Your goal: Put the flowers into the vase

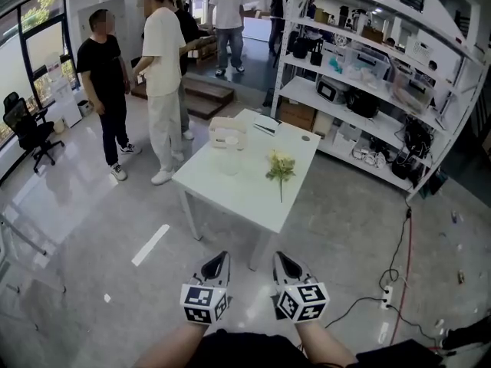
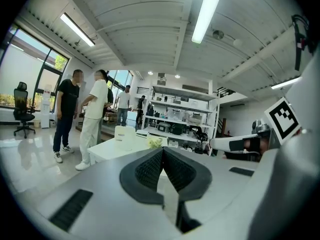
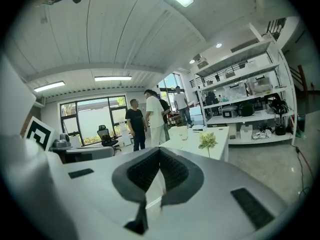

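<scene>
1. The flowers lie on the table, near a white container.
2. Only the head view shows the left gripper and right gripper over the floor, well short of the table.
3. Each gripper view shows its own jaws clenched on nothing.
4. The right gripper view shows the flowers whole; the left's jaws half hide them.

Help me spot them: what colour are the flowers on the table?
Pale yellow flowers, clearest in head view.

open floor before table; bare top around flowers
</scene>
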The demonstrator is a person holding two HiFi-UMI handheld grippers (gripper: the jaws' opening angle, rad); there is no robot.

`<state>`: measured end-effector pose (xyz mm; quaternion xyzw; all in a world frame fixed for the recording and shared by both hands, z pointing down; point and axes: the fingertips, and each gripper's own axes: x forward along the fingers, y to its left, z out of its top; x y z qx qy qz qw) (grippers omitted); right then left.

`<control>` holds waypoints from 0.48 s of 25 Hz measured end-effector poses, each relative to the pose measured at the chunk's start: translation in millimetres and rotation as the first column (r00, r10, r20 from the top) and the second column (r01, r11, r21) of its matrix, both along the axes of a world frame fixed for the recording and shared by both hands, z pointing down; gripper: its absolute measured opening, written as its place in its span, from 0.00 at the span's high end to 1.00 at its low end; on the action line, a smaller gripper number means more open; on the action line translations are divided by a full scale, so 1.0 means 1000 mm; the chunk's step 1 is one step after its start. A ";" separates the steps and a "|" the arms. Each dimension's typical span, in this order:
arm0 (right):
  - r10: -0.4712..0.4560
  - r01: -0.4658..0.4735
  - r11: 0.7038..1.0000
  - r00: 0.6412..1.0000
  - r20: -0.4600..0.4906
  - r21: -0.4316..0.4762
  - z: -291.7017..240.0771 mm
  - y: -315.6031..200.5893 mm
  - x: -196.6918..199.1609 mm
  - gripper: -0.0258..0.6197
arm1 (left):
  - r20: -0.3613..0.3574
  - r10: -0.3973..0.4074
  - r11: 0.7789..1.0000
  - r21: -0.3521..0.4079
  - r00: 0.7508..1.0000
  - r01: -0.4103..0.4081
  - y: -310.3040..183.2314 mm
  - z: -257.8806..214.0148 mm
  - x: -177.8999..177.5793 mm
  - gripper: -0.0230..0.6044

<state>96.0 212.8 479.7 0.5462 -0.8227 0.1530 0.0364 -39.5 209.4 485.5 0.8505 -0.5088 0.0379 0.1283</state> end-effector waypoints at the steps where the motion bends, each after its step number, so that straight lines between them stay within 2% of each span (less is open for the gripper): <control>1: -0.002 0.002 1.000 1.000 -0.005 -0.001 0.001 -0.002 -0.004 0.96 | -0.002 0.001 1.000 0.000 1.000 -0.001 -0.002 0.001 -0.004 0.95; 12: 0.042 -0.043 0.999 0.998 -0.040 -0.012 0.004 -0.032 -0.031 0.96 | -0.016 0.022 1.000 -0.022 1.000 -0.022 -0.029 0.014 -0.046 0.95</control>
